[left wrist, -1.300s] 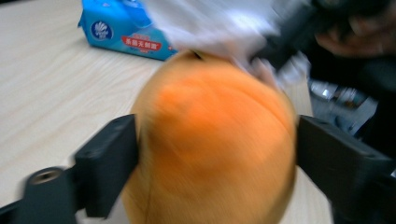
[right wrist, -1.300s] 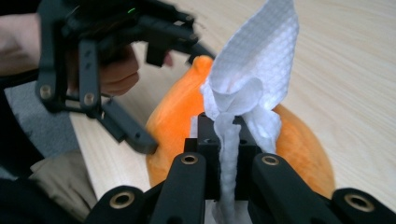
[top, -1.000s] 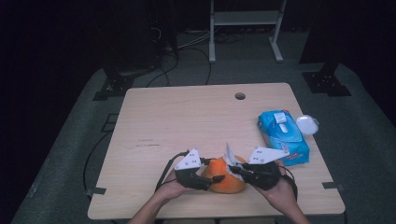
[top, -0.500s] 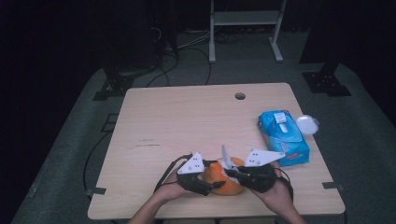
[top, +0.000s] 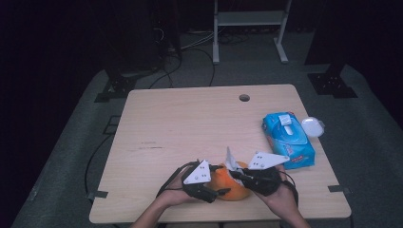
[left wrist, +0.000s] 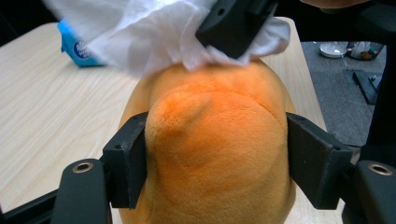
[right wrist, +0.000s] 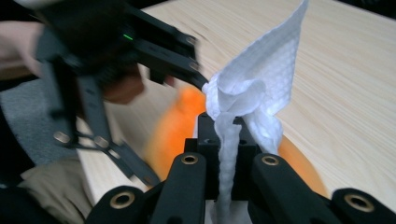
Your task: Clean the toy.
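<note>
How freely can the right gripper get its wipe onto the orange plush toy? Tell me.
Probably yes: the right gripper, shut on the white wipe, is already at the orange plush toy, whose top is uncovered; the left gripper clamps only its sides.

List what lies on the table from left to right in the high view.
left gripper → orange plush toy → right gripper, holding a white wipe → blue wipes pack.

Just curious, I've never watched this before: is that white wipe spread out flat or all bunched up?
Bunched up. The right gripper is shut on the white wipe, squeezing it into a twisted strip with crumpled folds above, against the orange plush toy.
</note>
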